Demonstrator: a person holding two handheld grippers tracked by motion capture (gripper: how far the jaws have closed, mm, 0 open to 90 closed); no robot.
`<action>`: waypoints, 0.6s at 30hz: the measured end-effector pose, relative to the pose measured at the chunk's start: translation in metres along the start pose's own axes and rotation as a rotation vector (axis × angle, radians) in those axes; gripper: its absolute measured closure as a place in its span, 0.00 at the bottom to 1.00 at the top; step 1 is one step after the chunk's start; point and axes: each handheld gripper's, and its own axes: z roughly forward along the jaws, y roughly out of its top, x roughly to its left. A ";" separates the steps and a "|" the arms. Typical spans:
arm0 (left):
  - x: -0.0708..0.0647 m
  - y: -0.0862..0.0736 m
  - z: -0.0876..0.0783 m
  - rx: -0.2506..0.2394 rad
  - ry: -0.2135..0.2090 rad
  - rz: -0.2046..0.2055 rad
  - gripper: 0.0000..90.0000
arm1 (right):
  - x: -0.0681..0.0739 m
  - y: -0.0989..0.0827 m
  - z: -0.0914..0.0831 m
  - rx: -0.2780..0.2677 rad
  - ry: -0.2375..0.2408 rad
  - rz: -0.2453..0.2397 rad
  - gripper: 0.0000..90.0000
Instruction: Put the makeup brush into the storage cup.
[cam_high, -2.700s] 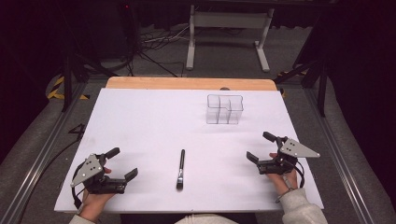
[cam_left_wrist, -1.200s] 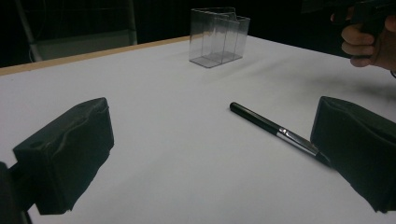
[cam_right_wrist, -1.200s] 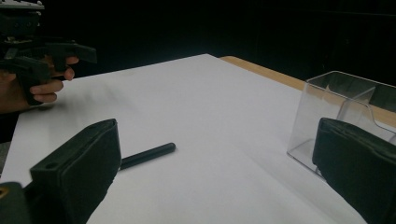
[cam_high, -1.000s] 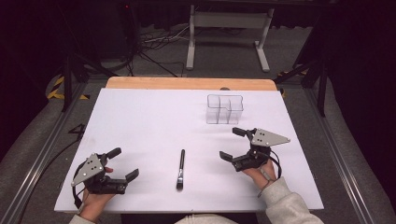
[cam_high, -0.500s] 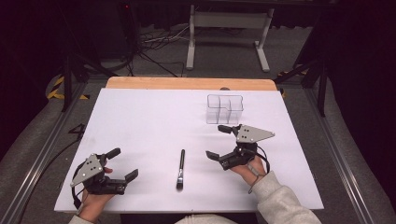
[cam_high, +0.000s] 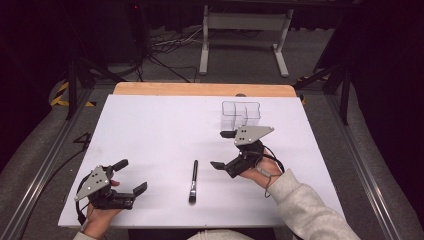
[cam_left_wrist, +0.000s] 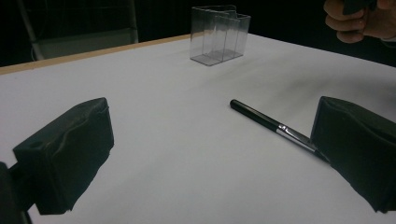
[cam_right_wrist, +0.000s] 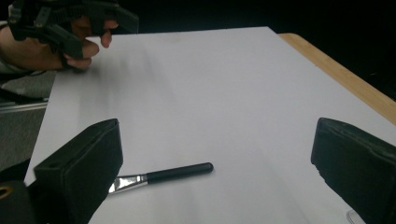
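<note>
High view: we counted one black brush (cam_high: 193, 181) lying flat mid-worktop (cam_high: 150, 130) and one clear organizer (cam_high: 241, 114). Right gripper (cam_high: 223, 150) hovered spread just right of the brush; left gripper (cam_high: 131, 176) spread, empty, well apart.

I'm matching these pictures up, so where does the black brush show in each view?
High view: brush lies low centre, between the grippers.
Left gripper view: brush right of centre, running behind the right jaw.
Right gripper view: brush low, left of centre.
Shared landmark: white table.
</note>
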 end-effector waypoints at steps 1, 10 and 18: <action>0.000 0.000 0.000 0.004 -0.002 0.001 0.00 | -0.001 0.002 0.001 0.016 0.009 -0.009 0.03; 0.001 0.000 0.000 0.006 -0.005 -0.004 0.00 | -0.008 0.021 0.017 0.164 0.084 -0.075 0.04; 0.001 0.000 0.000 0.016 -0.011 -0.009 0.00 | -0.008 0.032 0.038 0.276 0.145 -0.141 0.08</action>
